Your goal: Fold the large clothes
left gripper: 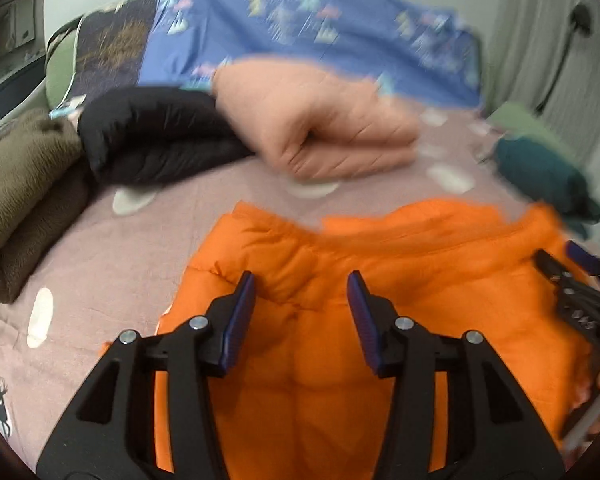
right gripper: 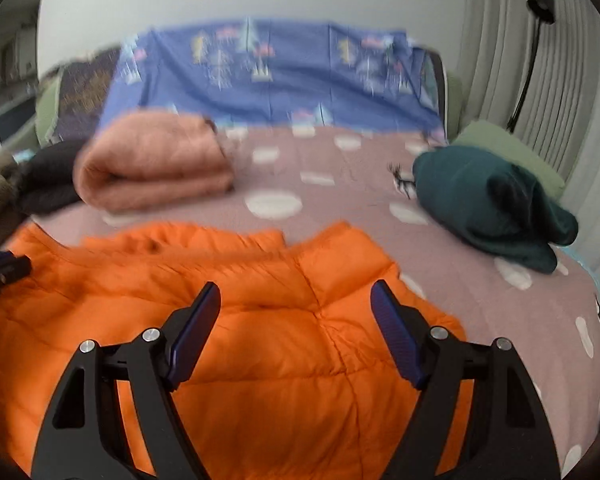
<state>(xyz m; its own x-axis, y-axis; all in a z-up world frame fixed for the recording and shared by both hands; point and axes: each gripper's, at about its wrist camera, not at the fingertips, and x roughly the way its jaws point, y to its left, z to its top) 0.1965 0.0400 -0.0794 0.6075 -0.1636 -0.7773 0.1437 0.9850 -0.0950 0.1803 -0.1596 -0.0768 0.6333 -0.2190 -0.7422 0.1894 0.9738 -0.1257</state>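
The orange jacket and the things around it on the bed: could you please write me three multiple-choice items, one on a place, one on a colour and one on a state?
1. Where does the folded pink quilt lie relative to the orange jacket?
A. Beyond it, toward the headboard side
B. On top of it
C. Under it

2. What colour is the bundled garment at the right of the bed?
A. Yellow
B. Dark green
C. White

3. How do the jaws of the right gripper stand?
A. Shut on the jacket
B. Shut on nothing
C. Open, above the jacket

Answers: 1 A, since bare sheet separates quilt and jacket; 2 B, as the right wrist view shows a deep green bundle; 3 C, as a wide gap shows orange fabric between the jaws.
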